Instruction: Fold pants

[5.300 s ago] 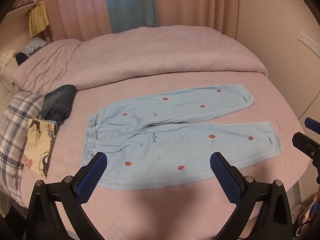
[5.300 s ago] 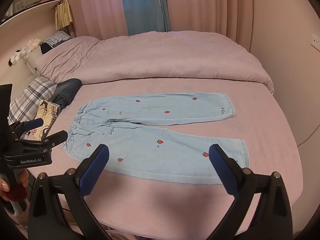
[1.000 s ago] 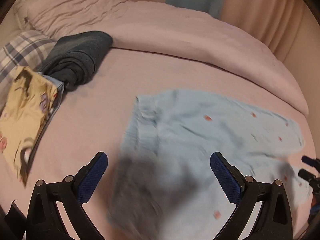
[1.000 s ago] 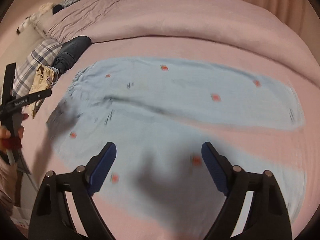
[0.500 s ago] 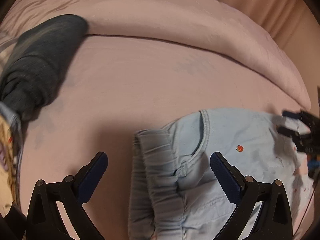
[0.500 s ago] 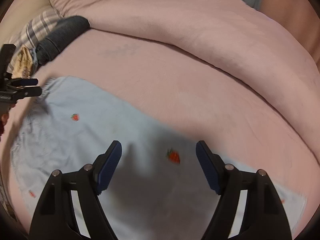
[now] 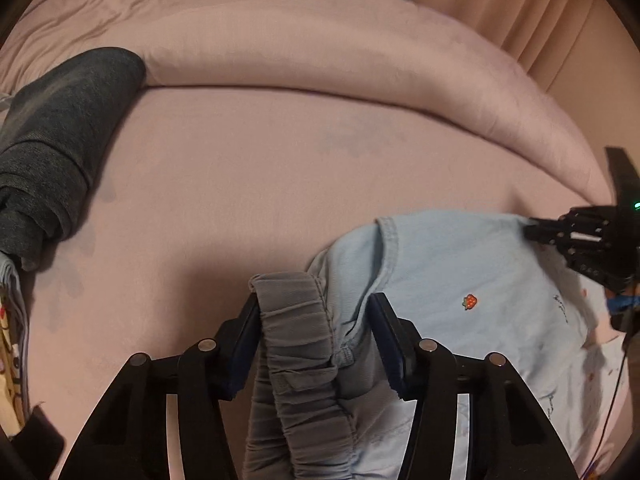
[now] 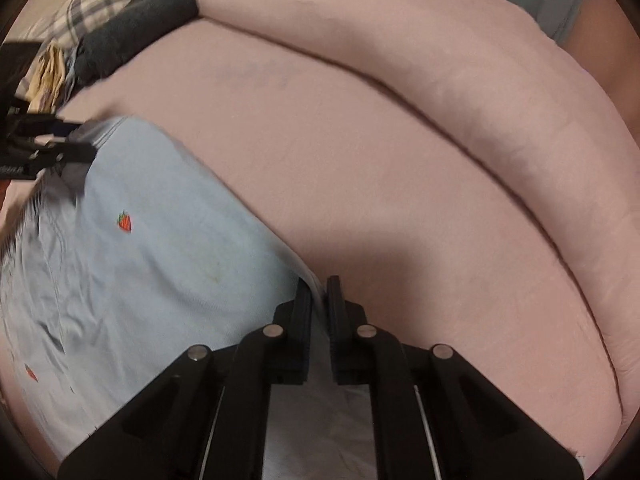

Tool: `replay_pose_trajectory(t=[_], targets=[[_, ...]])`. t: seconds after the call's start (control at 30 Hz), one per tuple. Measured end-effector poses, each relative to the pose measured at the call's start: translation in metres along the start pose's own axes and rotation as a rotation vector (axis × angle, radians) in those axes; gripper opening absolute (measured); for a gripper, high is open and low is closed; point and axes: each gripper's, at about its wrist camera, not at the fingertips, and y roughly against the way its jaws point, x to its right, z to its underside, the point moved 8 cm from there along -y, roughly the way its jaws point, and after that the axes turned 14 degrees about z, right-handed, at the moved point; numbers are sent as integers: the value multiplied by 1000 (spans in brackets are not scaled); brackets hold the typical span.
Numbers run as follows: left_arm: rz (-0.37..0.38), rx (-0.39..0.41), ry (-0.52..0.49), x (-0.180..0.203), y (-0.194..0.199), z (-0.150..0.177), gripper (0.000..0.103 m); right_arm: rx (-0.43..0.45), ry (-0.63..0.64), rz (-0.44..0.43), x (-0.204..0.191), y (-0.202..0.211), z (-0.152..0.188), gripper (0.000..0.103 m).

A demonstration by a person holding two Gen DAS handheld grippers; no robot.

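Note:
Light blue pants [image 7: 460, 264] with small red strawberries lie on the pink sheet [image 7: 240, 180]. In the left wrist view my left gripper [image 7: 314, 304] straddles the gathered elastic waistband [image 7: 296, 320]. Its jaws are closing, and the blue pads sit at either side of the bunched band without squeezing it. In the right wrist view my right gripper [image 8: 319, 284] is shut on the far edge of the pants [image 8: 140, 280], with a thin strip of cloth between its fingers. Each gripper also shows in the other's view: the right gripper [image 7: 560, 236] and the left gripper [image 8: 72, 152].
A rolled dark grey garment [image 7: 60, 140] lies at the left, beside a plaid pillow [image 8: 92, 0] and a yellow printed cloth [image 8: 50, 68]. A thick pink duvet [image 7: 320, 40] is folded back across the far side of the bed.
Both grippers came down close over the pants. The left jaws narrowed from wide open to around the waistband. The right jaws went from open to shut on the pants' edge.

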Motion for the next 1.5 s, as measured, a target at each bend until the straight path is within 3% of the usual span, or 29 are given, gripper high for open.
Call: replay_pose_trajectory(t=[0.07, 0.1, 0.17, 0.2, 0.27, 0.33, 0.4, 0.5, 0.57, 0.6, 0.67, 0.73, 0.8, 0.93, 0.97, 1.0, 1.07, 1.1, 1.13, 1.23, 1.3, 1.43, 1.5], targets=[[-47, -61, 33, -11, -20, 9, 65, -10, -23, 11, 3, -8, 0, 11], [-68, -57, 24, -11, -23, 8, 67, -49, -30, 11, 0, -20, 6, 12], [-131, -53, 7, -6, -18, 7, 77, 0, -24, 43, 1, -16, 5, 14], [-155, -54, 12, -7, -14, 4, 78, -7, -34, 50, 5, -12, 5, 21], [-213, -6, -4, -2, 7, 0, 78, -35, -66, 45, 19, -2, 10, 35], [-283, 55, -43, 6, 28, -5, 78, -3, -126, 60, 40, 21, 15, 35], [-274, 122, -79, 24, 48, -5, 78, 38, -191, 68, 65, 46, 31, 36], [-105, 126, -107, 64, 44, 7, 79, 55, -322, 60, 98, 70, 74, 37], [-31, 70, -135, 90, 20, 16, 79, -3, -387, 82, 115, 65, 122, 37], [-29, 41, -150, 97, 8, 23, 79, -45, -412, 109, 122, 61, 147, 36], [-107, -49, -173, 98, -21, 43, 79, -169, -469, 222, 156, 51, 206, 36], [-192, -102, -184, 83, -40, 54, 82, -149, -576, 250, 190, 58, 245, 40], [-108, -50, -155, 82, -34, 55, 82, -217, -703, 365, 236, 68, 296, 40], [-136, -65, -148, 97, -19, 49, 80, -309, -801, 463, 284, 85, 347, 38], [-168, -26, -170, 104, -6, 41, 80, -324, -809, 475, 288, 89, 345, 36], [-159, 15, -186, 112, 6, 32, 80, -339, -788, 520, 290, 94, 339, 42], [-114, 76, -195, 119, 21, 18, 93, -279, -672, 571, 277, 100, 300, 42], [-106, 88, -197, 122, 23, 10, 95, -215, -631, 525, 270, 106, 281, 44], [-108, 88, -203, 121, 24, 4, 96, -136, -592, 420, 246, 106, 253, 45], [-129, 14, -189, 108, 2, -6, 96, 1, -475, 181, 187, 97, 175, 47], [-106, -29, -171, 88, 0, -8, 95, 33, -374, 94, 153, 86, 133, 47], [-90, -131, -169, 69, -20, -7, 95, 15, -206, 47, 110, 61, 77, 47], [-110, -162, -156, 55, -25, -2, 95, -28, -153, 60, 102, 50, 69, 47]])
